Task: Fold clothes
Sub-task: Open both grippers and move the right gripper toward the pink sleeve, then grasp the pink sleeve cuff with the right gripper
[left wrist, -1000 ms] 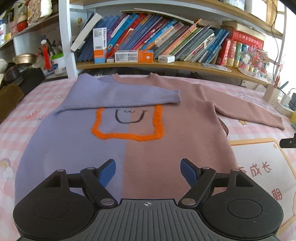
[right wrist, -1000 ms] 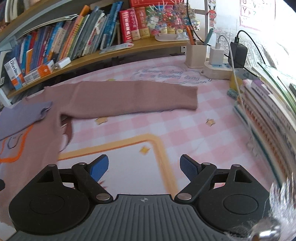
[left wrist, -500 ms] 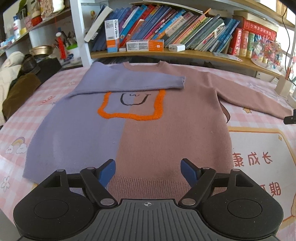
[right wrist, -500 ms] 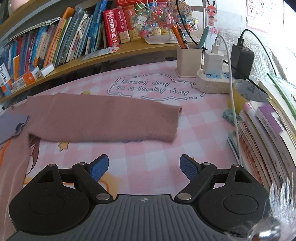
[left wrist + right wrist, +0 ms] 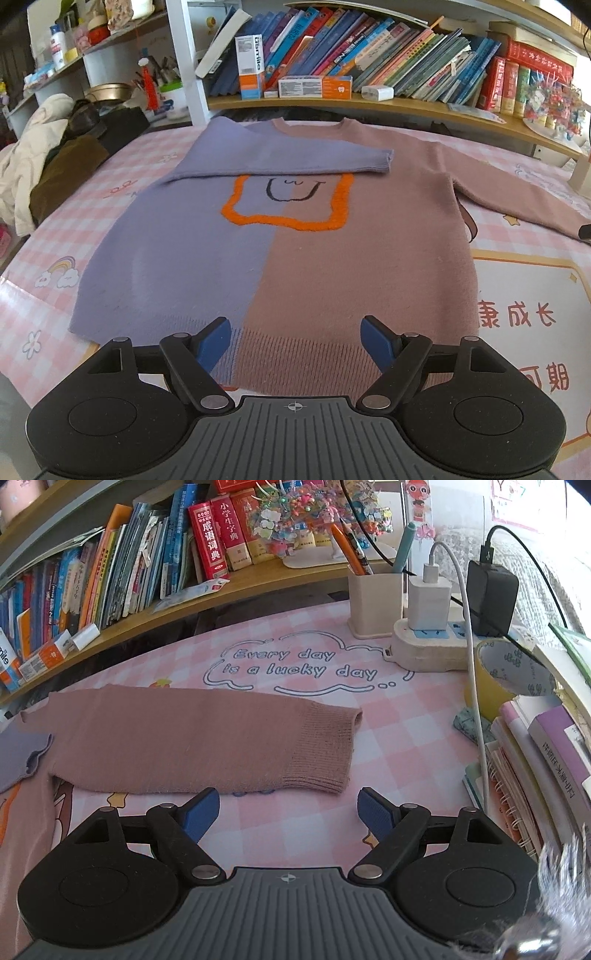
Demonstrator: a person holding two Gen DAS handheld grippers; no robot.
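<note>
Sweater (image 5: 295, 236) flat on pink mat (image 5: 110, 192), purple sleeve (image 5: 295, 158) folded across chest, left gripper (image 5: 295, 345) spread over hem, right gripper (image 5: 288, 818) spread, empty, just before outstretched brown sleeve (image 5: 199, 749)

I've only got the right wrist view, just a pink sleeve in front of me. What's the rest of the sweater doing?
Observer: In the left wrist view the sweater lies flat, front up, half purple, half pink.
Operator: Is the other sleeve folded?
Observer: Yes, the purple sleeve is folded across the chest, its cuff on the pink half.
Operator: Where's the left gripper?
Observer: The left gripper is open above the bottom hem, holding nothing.
Operator: And mine?
Observer: The right gripper is open just short of the pink sleeve, which lies straight out, unfolded.
</note>
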